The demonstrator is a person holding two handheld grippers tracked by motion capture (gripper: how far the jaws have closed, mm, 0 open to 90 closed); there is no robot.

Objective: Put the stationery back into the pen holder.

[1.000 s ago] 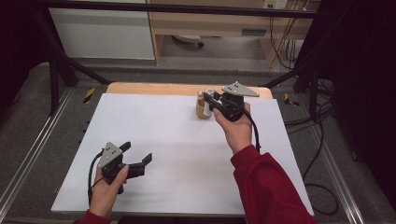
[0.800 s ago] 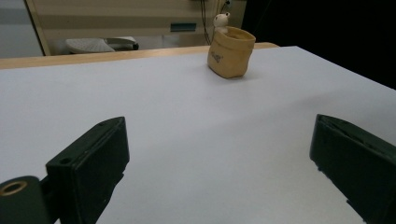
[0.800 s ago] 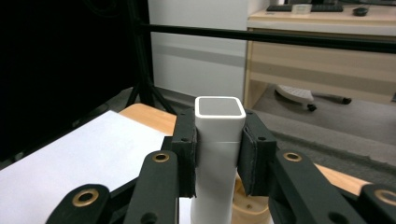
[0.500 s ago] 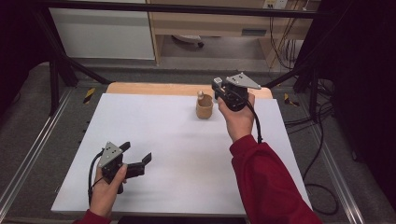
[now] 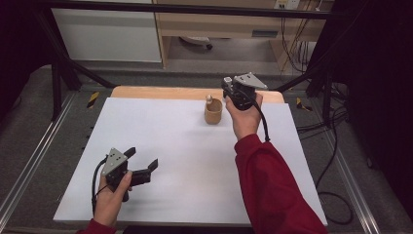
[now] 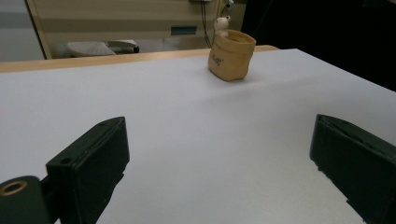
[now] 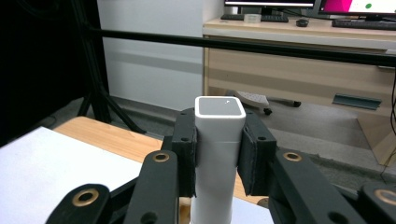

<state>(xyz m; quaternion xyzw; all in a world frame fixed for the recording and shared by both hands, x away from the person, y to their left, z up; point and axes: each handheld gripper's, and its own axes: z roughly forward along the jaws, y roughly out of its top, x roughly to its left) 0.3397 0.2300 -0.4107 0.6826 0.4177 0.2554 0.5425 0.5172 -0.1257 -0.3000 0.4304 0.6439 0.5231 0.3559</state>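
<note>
White square tube [image 7: 219,154] clamped in right tongs [image 7: 218,151], soft tan pouch [image 5: 213,111] nearby

1. A matt white sheet covers the tabletop [image 5: 195,161], with bare light wood along its far edge.
2. The tan pouch [image 6: 231,55] looks like soft cloth or paper, lightly creased.
3. The right hand-held gripper [image 7: 219,154], matt black plastic with brass-coloured rivets, clamps a smooth, glossy white plastic tube [image 7: 219,140].
4. A red cloth sleeve [image 5: 272,185] covers the forearm.
</note>
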